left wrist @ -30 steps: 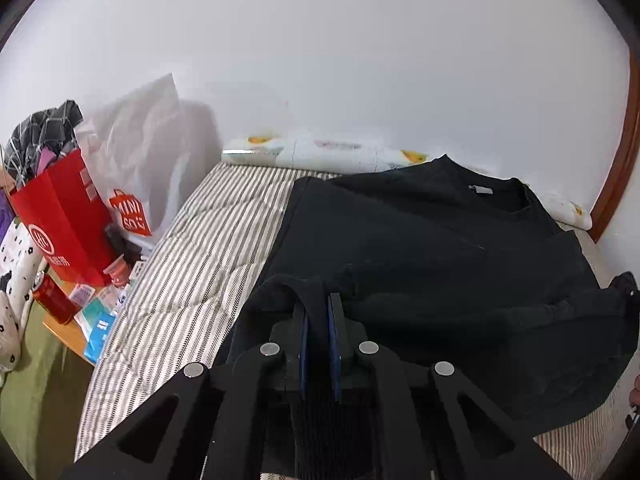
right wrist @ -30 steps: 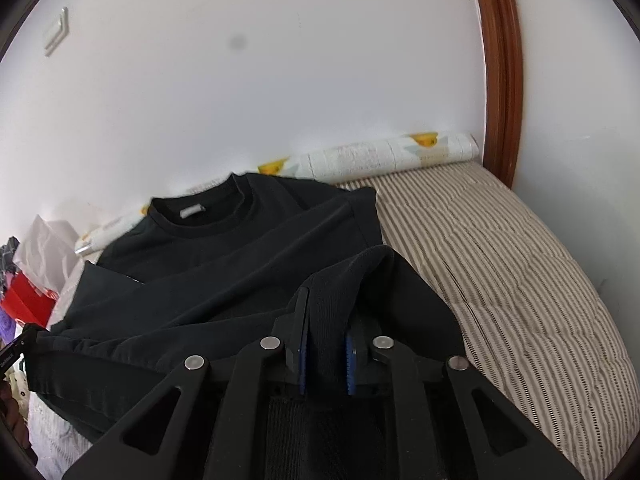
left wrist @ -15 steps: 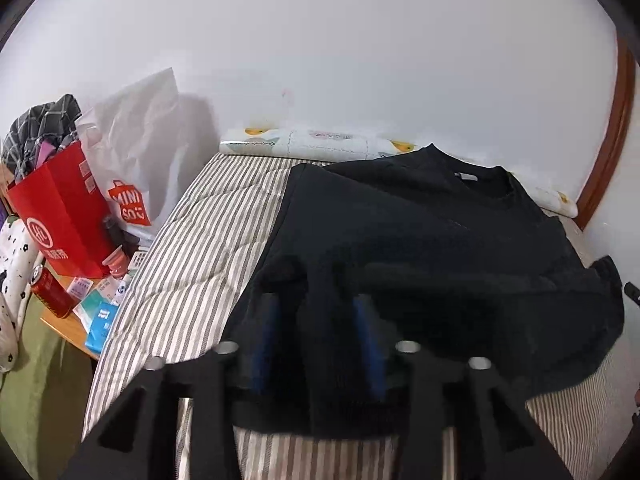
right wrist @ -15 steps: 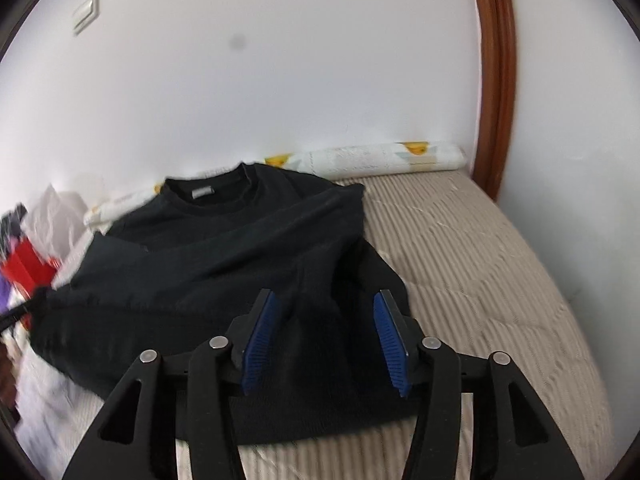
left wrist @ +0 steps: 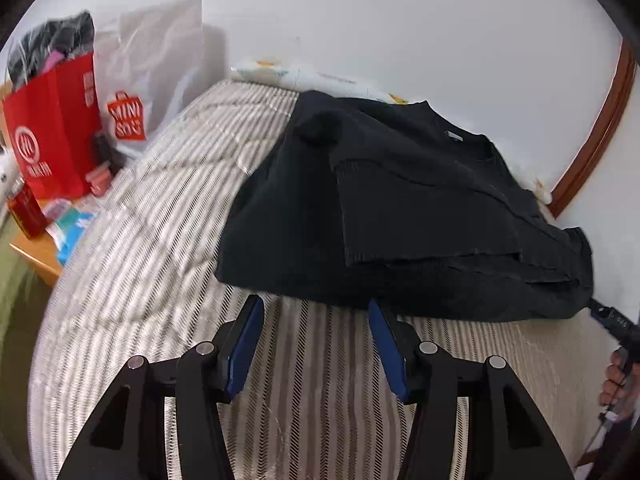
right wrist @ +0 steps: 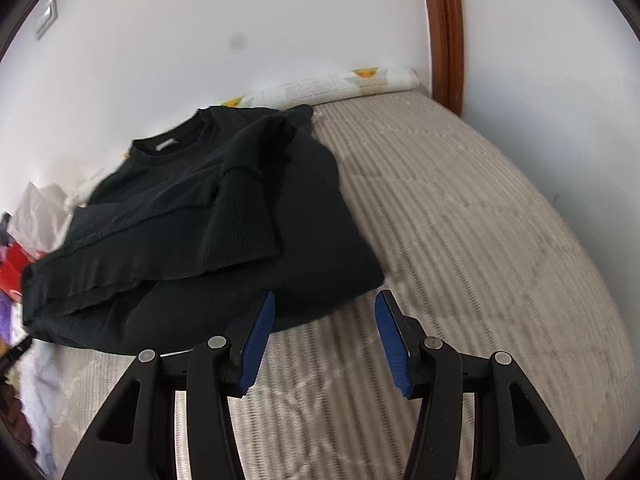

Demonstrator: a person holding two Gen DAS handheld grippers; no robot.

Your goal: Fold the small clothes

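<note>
A: From the left wrist, what is showing?

B: The left claw (left wrist: 316, 308) is opening, nothing between its blue pads; it is hanging over bare striped bed (left wrist: 168, 216), just short of the near fold of the black top (left wrist: 400, 208). The top is lying on the bed toward the wall, folded up from the bottom, sleeves tucked across the front, collar at the far end. I am judging that one fold is done and at least another is left to make it compact.

A: Anything crowding it?

B: A red bag (left wrist: 56, 136) and a white shopping bag (left wrist: 152, 80) are standing off the bed's far-left side, well apart from the cloth. At the right edge a hand (left wrist: 616, 380) is holding the other tool. A rolled printed cover (left wrist: 304, 76) is lying along the wall.

A: And the right wrist?

B: The right claw (right wrist: 325, 320) is standing released too, empty, its left pad just beside the top's (right wrist: 224, 216) near corner. The bed (right wrist: 460, 220) to the right is lying free. A wooden frame (right wrist: 442, 28) is running up the wall, far off.
</note>
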